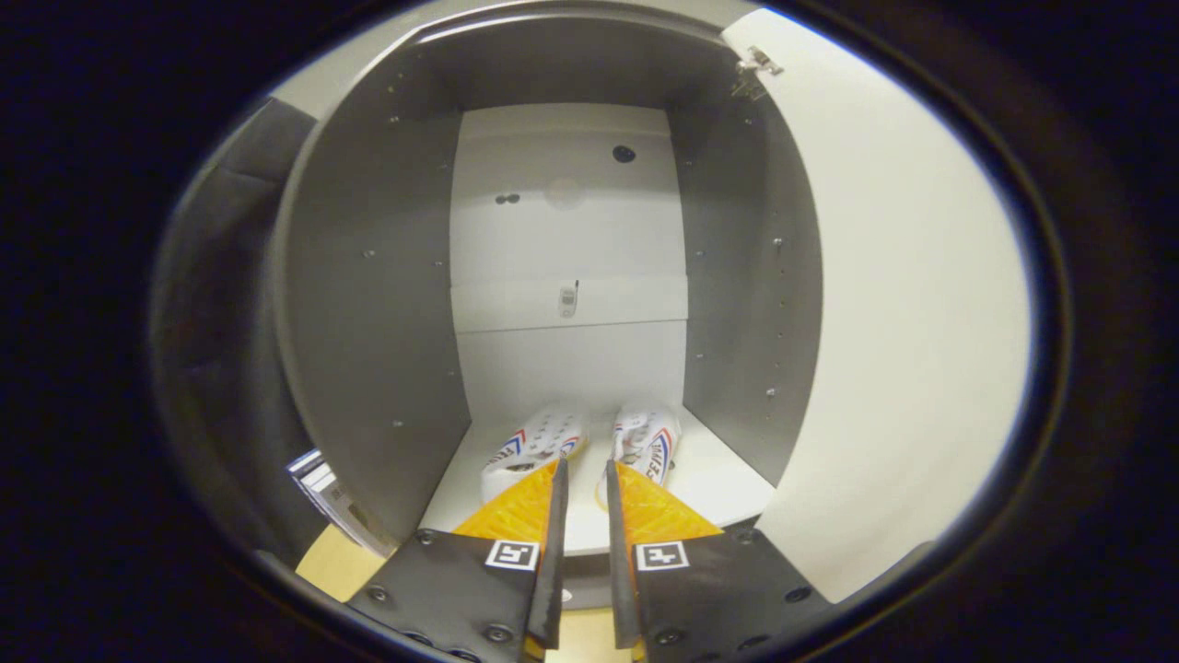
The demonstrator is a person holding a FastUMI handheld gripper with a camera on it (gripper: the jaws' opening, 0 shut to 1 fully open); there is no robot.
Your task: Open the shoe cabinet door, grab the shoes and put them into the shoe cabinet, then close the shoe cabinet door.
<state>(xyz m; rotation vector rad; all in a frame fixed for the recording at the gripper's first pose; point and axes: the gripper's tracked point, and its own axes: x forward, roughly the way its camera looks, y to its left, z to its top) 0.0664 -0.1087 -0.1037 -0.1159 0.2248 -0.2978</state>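
A pair of white shoes with red and blue side markings stands on the white bottom shelf (723, 483) of the shoe cabinet, toes toward the back panel. The left shoe (534, 442) and the right shoe (647, 440) sit side by side with a small gap. My gripper (584, 471) is in front of the cabinet's opening, its fingertips just short of the shoes' heels. The fingers stand a narrow gap apart with nothing between them. The cabinet door (907, 304) is swung open on the right, hung on a metal hinge (755, 69).
Grey side walls (368, 304) enclose the cabinet's interior, and a white back panel (569, 230) rises behind the shoes. A light wooden surface (336, 562) lies below the cabinet front. A printed card or booklet (322, 488) leans outside the left wall.
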